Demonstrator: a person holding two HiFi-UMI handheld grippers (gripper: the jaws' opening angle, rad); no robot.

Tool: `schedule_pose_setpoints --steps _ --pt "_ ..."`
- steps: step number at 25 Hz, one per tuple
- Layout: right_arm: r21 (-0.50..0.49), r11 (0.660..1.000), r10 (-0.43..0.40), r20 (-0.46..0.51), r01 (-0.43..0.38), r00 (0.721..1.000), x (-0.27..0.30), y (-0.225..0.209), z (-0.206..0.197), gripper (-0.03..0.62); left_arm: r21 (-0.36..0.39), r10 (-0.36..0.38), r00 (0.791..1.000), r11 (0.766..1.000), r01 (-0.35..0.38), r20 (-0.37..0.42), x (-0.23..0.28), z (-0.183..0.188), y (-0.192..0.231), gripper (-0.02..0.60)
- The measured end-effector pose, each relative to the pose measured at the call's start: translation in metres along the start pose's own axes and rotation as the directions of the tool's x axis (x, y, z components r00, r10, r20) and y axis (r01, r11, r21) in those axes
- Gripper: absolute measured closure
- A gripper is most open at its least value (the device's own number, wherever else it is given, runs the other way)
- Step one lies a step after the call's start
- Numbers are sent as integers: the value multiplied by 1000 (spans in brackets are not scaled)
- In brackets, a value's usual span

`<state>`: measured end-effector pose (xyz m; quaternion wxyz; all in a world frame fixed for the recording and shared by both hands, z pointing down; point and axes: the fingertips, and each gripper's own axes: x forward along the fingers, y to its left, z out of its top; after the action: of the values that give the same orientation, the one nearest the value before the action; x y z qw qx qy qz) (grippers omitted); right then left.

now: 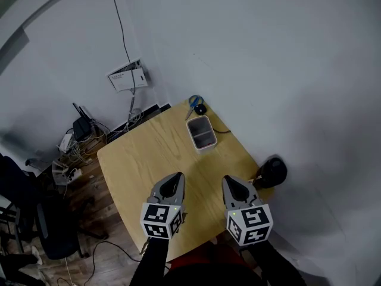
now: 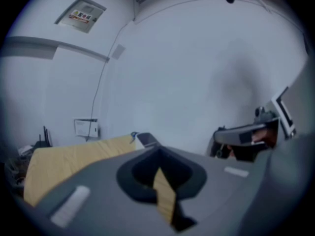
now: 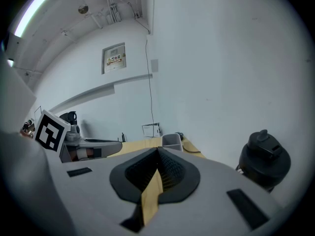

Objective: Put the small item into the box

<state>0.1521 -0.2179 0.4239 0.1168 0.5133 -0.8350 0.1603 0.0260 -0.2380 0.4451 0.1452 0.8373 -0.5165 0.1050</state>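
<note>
Seen from above, a square light-wood table [image 1: 149, 159] stands in the corner of a pale-walled room; the person's two grey grippers are held side by side above its near edge, each with a cube of black-and-white square markers at its back; the left gripper [image 1: 178, 176] points toward the far side of the table, and its own view shows its jaws pressed together at the tips [image 2: 158, 149] with nothing pinched between them, only a sliver of tabletop showing through the slot behind the tips; the right gripper [image 1: 226, 179] lies parallel to it, just to the right, and its jaws too are closed tip to tip [image 3: 158, 149] and hold nothing; the box [image 1: 200, 137], a small open rectangular container with pale walls and a pinkish lower edge, stands upright on the far right part of the table, well apart from both grippers; just beyond it, at the table's far corner, lie blue-handled scissors [image 1: 194, 101] with a small dark item [image 1: 201, 108] right beside them, too small to identify; a thin dark cable [image 1: 221, 130] curves along the table next to the box; a black rounded appliance [image 1: 272, 171] sits just off the table's right edge, near the right gripper; a tangle of wires and devices [image 1: 77, 142] lies on the floor to the left.
</note>
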Motion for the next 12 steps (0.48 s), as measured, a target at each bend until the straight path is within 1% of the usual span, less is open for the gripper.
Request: schedule_pose_setpoints --steps 8,12 --pt "-5 1000 11 47 -11 999 -28 7 4 586 39 10 999 999 -11 34 -35 5 -15 577" --pt "-18 1000 10 79 -9 997 -45 11 7 586 38 12 998 999 -14 56 -54 7 -23 574"
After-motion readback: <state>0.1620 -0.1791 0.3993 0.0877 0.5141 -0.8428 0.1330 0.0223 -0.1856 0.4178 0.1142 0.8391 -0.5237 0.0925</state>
